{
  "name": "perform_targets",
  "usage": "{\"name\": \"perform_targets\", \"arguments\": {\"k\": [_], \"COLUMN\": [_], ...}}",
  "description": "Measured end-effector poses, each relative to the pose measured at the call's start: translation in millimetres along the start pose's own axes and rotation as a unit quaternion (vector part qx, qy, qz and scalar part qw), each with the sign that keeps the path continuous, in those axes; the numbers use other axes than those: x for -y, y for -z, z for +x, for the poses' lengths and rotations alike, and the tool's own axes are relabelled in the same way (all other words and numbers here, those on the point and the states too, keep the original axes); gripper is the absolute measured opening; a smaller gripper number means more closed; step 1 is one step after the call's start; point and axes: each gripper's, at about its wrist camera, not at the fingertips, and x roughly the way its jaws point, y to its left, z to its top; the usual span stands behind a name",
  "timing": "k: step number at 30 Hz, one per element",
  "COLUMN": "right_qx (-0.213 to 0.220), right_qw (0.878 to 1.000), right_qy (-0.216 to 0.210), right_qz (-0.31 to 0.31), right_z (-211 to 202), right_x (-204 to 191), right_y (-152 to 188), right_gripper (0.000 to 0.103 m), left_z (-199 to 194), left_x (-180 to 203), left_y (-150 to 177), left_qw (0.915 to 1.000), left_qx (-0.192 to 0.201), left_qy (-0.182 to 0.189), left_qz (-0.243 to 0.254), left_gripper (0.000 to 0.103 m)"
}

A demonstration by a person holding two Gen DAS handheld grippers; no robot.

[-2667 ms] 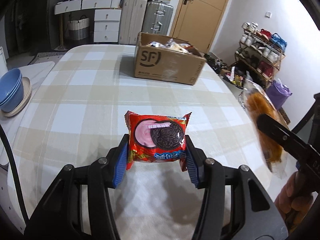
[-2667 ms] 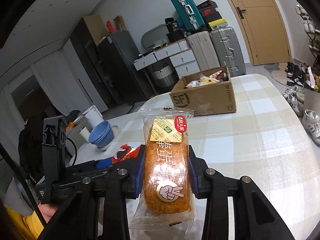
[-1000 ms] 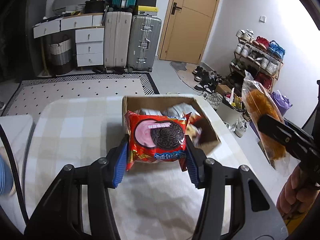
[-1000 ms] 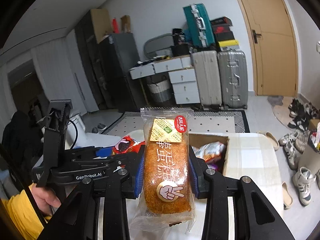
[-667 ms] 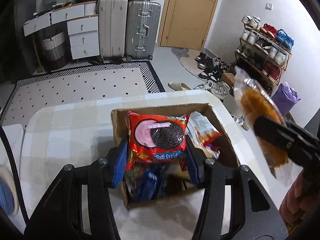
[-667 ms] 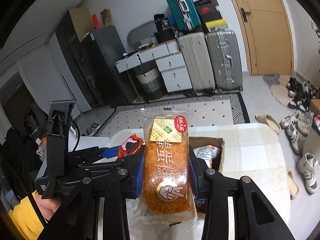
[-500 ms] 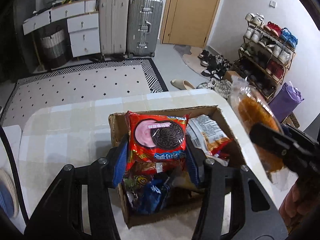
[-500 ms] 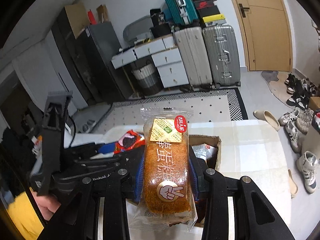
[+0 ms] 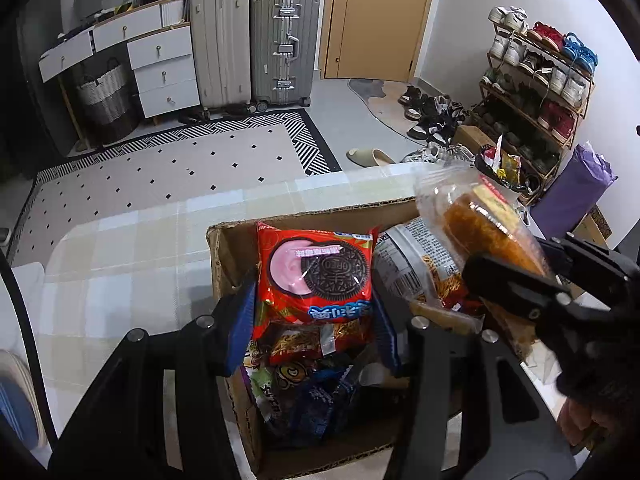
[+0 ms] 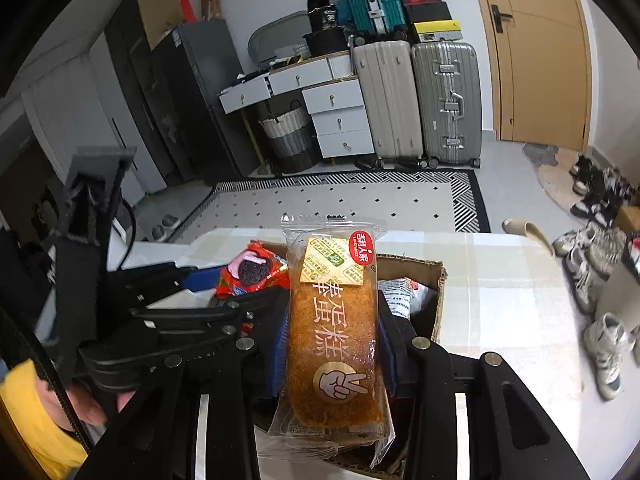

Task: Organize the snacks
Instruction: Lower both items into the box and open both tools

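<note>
From the left wrist camera, the left hand-held gripper [image 9: 314,320] is clamped on a red Oreo snack packet [image 9: 316,276], its blue pads pressing the packet's two side edges. The packet hangs upright directly above the open cardboard box [image 9: 224,264], which sits on the checked tabletop [image 9: 120,264]. Inside the box lie several snack bags already: a grey noodle-snack bag [image 9: 404,264] toward the far right corner and a jumble of dark blue and green wrappers [image 9: 312,396] nearer the camera. At the right of this view the right hand-held gripper [image 9: 516,276] reaches in over the box's right side, carrying a clear-wrapped cake [image 9: 480,224].

From the right wrist camera, the right hand-held gripper [image 10: 332,344] is closed on the wrapped cake [image 10: 334,328], a long brown floss cake in a clear sleeve, held upright by its sides. Behind it the cardboard box [image 10: 436,280] shows its far right corner with a white bag inside. The left hand-held gripper [image 10: 224,296] and its Oreo packet [image 10: 252,270] are just to the left, over the same box.

As a judgement, the task is well under way: the box holds a fair pile, and both snacks in hand are over the opening but not yet released. What remains here is lowering and letting go of each. No other loose snacks show on the visible tabletop.
</note>
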Motion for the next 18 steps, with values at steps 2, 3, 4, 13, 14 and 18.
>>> {"name": "perform_targets", "arguments": {"k": [2,3,4,13,14,18], "right_qx": [-0.005,-0.005,-0.005,-0.005,-0.002,-0.009], "right_qw": [1.000,1.000,1.000,1.000,1.000,1.000], "right_qy": [0.001,0.001,0.001,0.002,0.003,0.001], "right_qz": [0.001,0.001,0.000,-0.007,-0.008,0.014], "right_z": [4,5,5,8,7,12], "right_x": [1,1,1,-4,-4,4], "right_y": [0,0,0,0,1,2], "right_gripper": [0.037,0.037,0.037,0.037,0.037,0.037], "left_z": [-3,-2,-4,-17,-19,-23], "left_x": [0,0,0,3,3,-2], "left_y": [6,4,7,12,13,18], "left_qw": [1.0000,1.0000,1.0000,0.9999,1.0000,0.9998], "left_qx": [-0.001,0.001,0.001,0.006,0.006,-0.004], "left_qy": [0.003,0.005,0.008,0.007,0.006,-0.017], "left_qz": [-0.004,-0.004,-0.004,0.004,0.005,0.004], "left_gripper": [0.048,0.048,0.048,0.064,0.070,0.079]}}
